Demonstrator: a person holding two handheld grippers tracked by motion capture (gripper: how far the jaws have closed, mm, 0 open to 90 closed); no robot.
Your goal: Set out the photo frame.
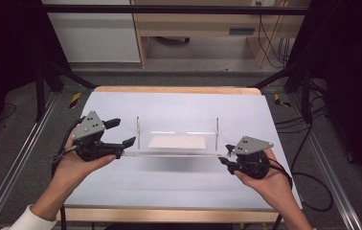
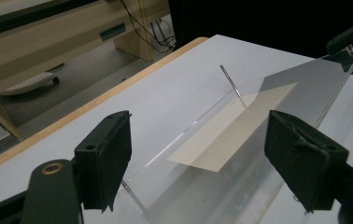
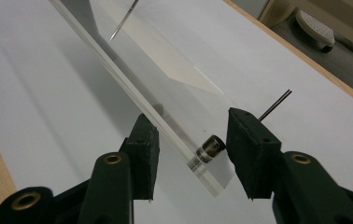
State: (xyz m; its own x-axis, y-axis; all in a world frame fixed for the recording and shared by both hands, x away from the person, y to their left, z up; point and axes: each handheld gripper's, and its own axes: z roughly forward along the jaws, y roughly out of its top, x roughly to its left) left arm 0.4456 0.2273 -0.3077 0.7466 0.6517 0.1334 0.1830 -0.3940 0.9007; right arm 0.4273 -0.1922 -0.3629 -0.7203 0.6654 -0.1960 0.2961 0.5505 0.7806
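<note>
A clear acrylic panel (image 1: 179, 154) stretches left to right across the middle of the white table (image 1: 179, 191), with a pale card (image 1: 176, 142) showing through it. Thin metal rods (image 1: 138, 127) stand at its ends. My right gripper (image 1: 225, 155) is shut on the panel's right end. In the right gripper view one pad (image 3: 146, 154) presses the panel (image 3: 132, 88) and the other presses a small metal knob (image 3: 209, 147) fixed to it. My left gripper (image 1: 124, 132) stands open at the panel's left end. Its pads (image 2: 104, 163) sit wide apart, clear of the panel (image 2: 305, 79).
The table has a wooden rim (image 1: 179, 89) at its far side. Black frame bars (image 1: 50, 76) and metal rails (image 1: 11, 172) run along both sides. Light wooden furniture (image 1: 208, 24) and cables (image 1: 308, 191) are on the floor beyond.
</note>
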